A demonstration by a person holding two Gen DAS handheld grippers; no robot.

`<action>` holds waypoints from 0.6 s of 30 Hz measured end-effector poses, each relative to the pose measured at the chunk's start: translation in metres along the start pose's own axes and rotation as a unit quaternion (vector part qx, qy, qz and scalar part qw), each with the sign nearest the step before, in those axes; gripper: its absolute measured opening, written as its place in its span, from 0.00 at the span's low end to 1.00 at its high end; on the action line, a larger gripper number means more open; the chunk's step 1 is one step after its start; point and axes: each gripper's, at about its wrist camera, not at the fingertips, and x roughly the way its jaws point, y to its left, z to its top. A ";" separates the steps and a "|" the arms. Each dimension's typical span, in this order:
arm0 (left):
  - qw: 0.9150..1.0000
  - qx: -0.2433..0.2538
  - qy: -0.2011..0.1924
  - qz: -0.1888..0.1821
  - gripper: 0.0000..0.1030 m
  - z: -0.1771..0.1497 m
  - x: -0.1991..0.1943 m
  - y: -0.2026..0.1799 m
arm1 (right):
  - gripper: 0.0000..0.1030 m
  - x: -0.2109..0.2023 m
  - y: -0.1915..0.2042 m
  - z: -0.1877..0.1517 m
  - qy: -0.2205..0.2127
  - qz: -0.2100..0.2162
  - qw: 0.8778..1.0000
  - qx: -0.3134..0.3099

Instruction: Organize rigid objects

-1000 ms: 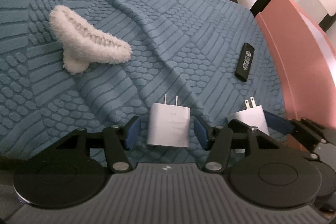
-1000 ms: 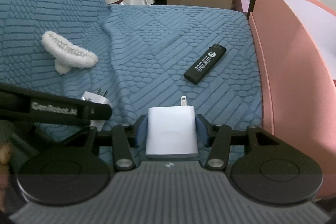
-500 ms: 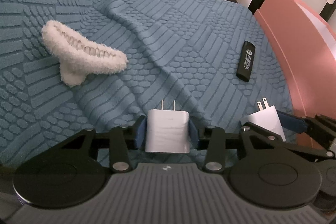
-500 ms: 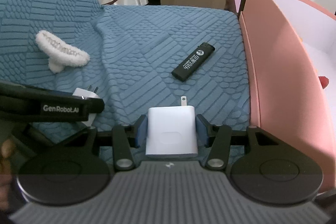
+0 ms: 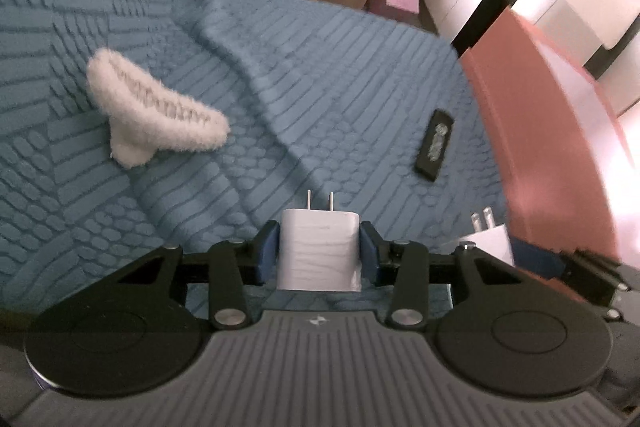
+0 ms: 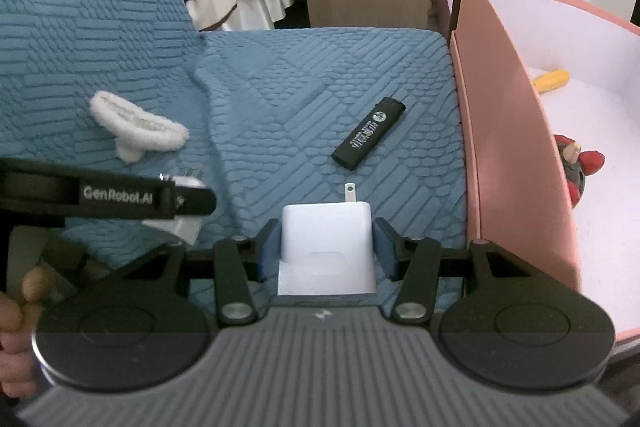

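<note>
Chargers are what you hold in both hands: your left gripper (image 5: 319, 253) has just closed its blue fingers (image 5: 267, 251) onto a white charger (image 5: 319, 251), prongs pointing away from you, and the pads now press both of its sides, so it is clamped. Your right gripper (image 6: 326, 251) grips a second white charger (image 6: 327, 251) the same way, one prong showing at its far end, with the pads tight against its flanks. Both chargers sit over the blue textured sofa cover (image 6: 320, 75), near its front edge; whether they still touch the fabric you cannot tell. From the right wrist view your left gripper's arm crosses the lower left, with fingertips of your left hand (image 6: 16, 311) at the frame edge. On the cover lie a fluffy white hair claw (image 5: 152, 115) well to the left and a black lighter (image 6: 368, 133) nearer the right side, apart from each other. Just beside the cover's right edge stands a pink box (image 6: 508, 147) with a white inside, holding a yellow object (image 6: 552, 79) and a red and black toy (image 6: 576, 167)
</note>
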 end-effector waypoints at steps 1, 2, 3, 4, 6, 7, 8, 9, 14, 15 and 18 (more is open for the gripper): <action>1.000 -0.002 -0.001 -0.002 0.47 0.001 -0.004 -0.001 | 0.51 -0.004 0.001 0.001 -0.001 0.000 1.000 -0.003; 1.000 -0.003 -0.001 -0.003 0.47 0.002 -0.008 -0.003 | 0.51 -0.007 0.002 0.002 -0.001 0.000 1.000 -0.005; 1.000 -0.001 -0.004 -0.003 0.47 0.003 -0.013 -0.006 | 0.51 -0.012 0.002 0.004 -0.002 0.001 1.000 -0.006; 1.000 -0.001 -0.007 -0.003 0.47 0.004 -0.017 -0.007 | 0.51 -0.017 0.001 0.007 -0.005 0.003 1.000 -0.006; 1.000 -0.004 -0.012 -0.006 0.47 0.007 -0.028 -0.011 | 0.51 -0.029 -0.001 0.013 -0.013 0.001 1.000 -0.007; 1.000 -0.005 -0.016 -0.009 0.47 0.008 -0.034 -0.013 | 0.51 -0.034 -0.002 0.016 -0.016 -0.001 1.000 -0.007; 1.000 -0.005 -0.019 -0.011 0.47 0.010 -0.040 -0.015 | 0.51 -0.039 -0.003 0.019 -0.020 0.000 1.000 -0.006; 1.000 -0.007 -0.022 -0.014 0.47 0.012 -0.046 -0.017 | 0.51 -0.045 -0.004 0.023 -0.024 0.001 1.000 -0.005; 0.999 -0.006 -0.038 -0.024 0.47 0.022 -0.075 -0.031 | 0.51 -0.079 -0.014 0.037 -0.045 0.004 0.999 -0.002; 0.999 -0.006 -0.042 -0.025 0.47 0.024 -0.081 -0.035 | 0.51 -0.085 -0.015 0.040 -0.049 0.006 0.999 -0.002; 0.998 -0.001 -0.048 -0.028 0.47 0.028 -0.097 -0.046 | 0.51 -0.105 -0.018 0.048 -0.064 0.011 0.998 -0.002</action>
